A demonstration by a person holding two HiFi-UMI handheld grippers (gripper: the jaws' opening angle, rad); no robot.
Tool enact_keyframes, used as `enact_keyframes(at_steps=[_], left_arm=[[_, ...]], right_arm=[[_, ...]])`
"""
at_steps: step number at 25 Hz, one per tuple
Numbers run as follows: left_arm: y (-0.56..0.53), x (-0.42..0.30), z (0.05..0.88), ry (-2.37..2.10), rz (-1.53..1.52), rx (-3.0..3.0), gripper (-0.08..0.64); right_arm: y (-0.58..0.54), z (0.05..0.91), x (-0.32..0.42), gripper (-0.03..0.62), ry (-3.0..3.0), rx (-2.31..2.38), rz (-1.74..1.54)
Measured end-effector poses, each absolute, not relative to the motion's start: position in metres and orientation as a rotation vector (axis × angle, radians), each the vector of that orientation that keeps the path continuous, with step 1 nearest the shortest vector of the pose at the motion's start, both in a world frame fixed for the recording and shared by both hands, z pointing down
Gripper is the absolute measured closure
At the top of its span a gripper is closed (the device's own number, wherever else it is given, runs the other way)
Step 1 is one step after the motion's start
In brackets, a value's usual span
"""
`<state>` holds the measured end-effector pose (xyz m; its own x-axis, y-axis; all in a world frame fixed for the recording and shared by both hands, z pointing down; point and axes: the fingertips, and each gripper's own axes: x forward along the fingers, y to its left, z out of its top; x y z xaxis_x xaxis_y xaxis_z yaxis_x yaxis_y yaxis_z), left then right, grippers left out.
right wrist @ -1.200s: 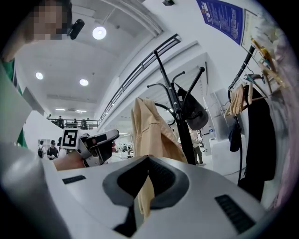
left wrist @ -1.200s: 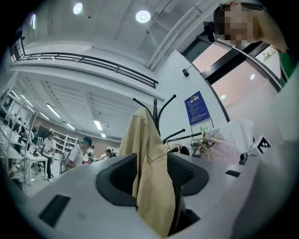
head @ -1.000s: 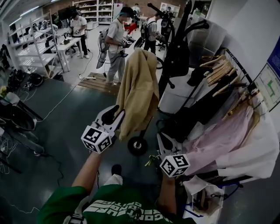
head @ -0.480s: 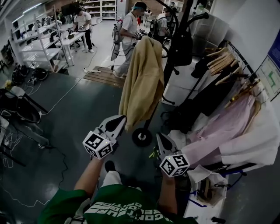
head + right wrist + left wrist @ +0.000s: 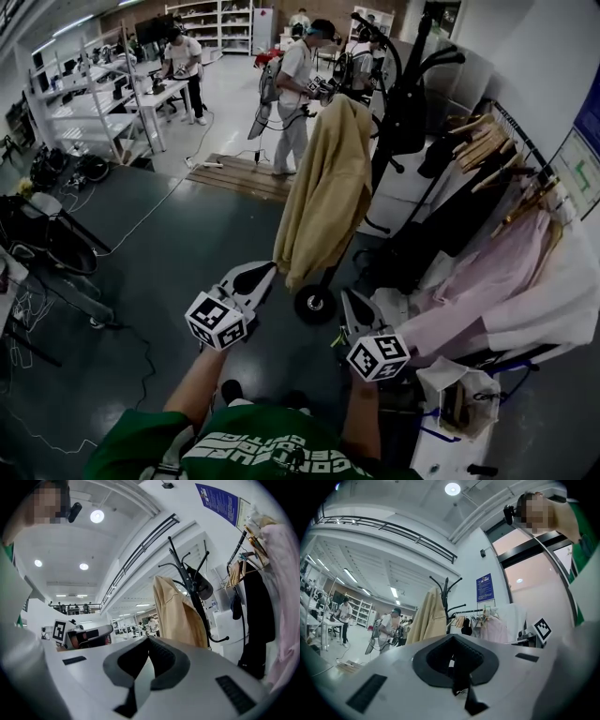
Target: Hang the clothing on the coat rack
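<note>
A tan coat [image 5: 328, 187] hangs from the top of a black coat rack [image 5: 405, 89] and drapes down to about the height of the rack's wheel. My left gripper [image 5: 251, 277] is held low, just left of the coat's hem and apart from it, jaws shut with nothing between them. My right gripper [image 5: 352, 306] is held below the coat, also shut and empty. The left gripper view shows its gripper [image 5: 452, 641], the coat [image 5: 425, 620] and the rack [image 5: 446, 595] ahead. The right gripper view shows its gripper [image 5: 149, 641] and the coat [image 5: 176, 613] close by on the rack [image 5: 190, 585].
A garment rail [image 5: 511, 141] on the right carries wooden hangers with black, pink and white clothes. The rack's wheel [image 5: 314, 305] stands on the dark floor. A bag [image 5: 455, 403] lies at lower right. People stand by workbenches [image 5: 103, 112] and a wooden pallet [image 5: 239, 176] beyond.
The left gripper's jaws have closed and it has drawn a little back from the coat's hem. The view has shifted, so the coat and rack sit further right.
</note>
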<state>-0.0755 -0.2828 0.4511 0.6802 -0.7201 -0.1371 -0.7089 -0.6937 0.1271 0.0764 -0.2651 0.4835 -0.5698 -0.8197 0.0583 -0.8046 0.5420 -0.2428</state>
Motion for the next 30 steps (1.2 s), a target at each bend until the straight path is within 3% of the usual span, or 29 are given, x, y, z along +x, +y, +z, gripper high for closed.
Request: enact_keyframes(at_steps=[17, 30], left_arm=[[-0.275, -0.173, 0.462, -1.241, -0.276, 2.765, 0.555], [-0.269, -0.195, 0.464, -1.236, -0.288, 2.752, 0.555]], right_arm=[[-0.269, 0.487, -0.020, 0.583, 2.727, -1.471, -0.352], [-0.266, 0.484, -0.046, 0.583, 2.733, -1.436, -0.371]])
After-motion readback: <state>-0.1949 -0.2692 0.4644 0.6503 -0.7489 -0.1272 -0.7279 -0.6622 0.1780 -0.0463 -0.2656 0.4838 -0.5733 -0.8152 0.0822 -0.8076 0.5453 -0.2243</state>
